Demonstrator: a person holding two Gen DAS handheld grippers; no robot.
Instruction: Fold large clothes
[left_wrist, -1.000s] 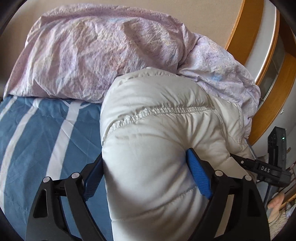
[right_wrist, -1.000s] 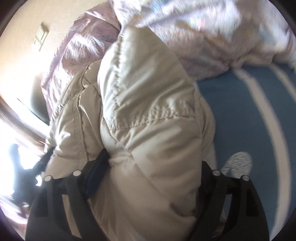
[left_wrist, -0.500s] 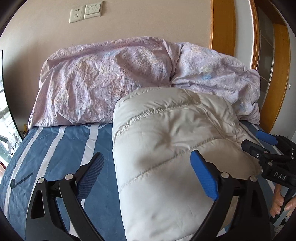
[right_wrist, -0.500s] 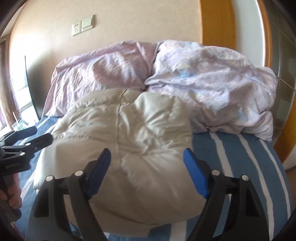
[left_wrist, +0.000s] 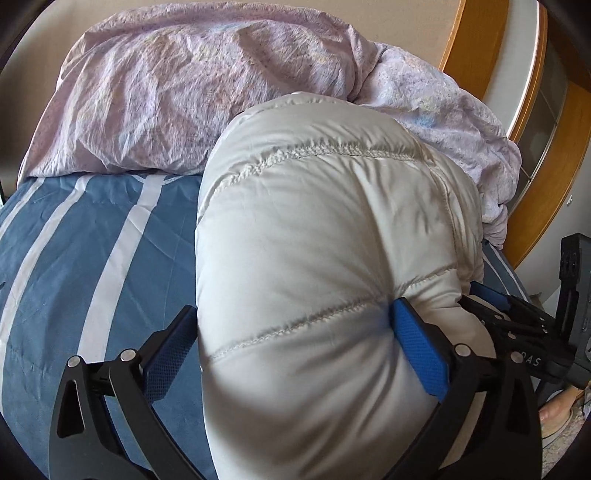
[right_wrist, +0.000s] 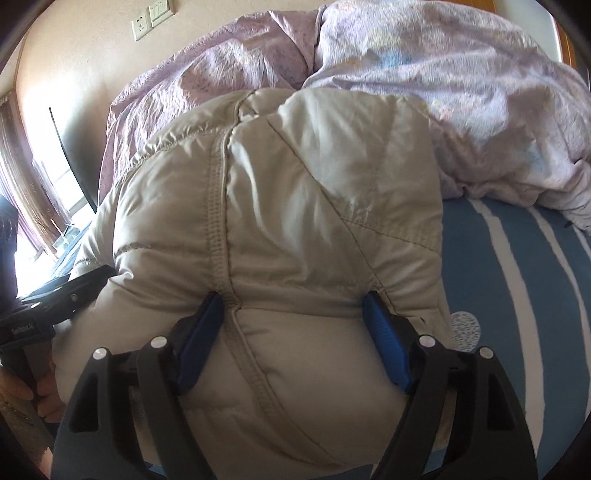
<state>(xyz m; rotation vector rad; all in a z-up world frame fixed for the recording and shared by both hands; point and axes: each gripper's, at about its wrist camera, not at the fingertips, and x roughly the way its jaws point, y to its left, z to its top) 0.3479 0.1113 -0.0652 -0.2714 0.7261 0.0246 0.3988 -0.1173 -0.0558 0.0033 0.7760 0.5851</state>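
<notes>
Presently we find the left tool (left_wrist: 295, 343) with its jaws opening wide around a thick fold of the padded cream jacket (left_wrist: 325, 258), the right blue pad dented into the fabric and the left pad at its edge. The jacket lies bundled on the blue striped bed sheet (left_wrist: 74, 251), its far end against the rumpled lilac duvet (left_wrist: 192, 88). Our right tool (right_wrist: 295, 332) straddles the jacket's near end at a stitched seam, jaws parting slightly, both blue pads pressed into the padding.
</notes>
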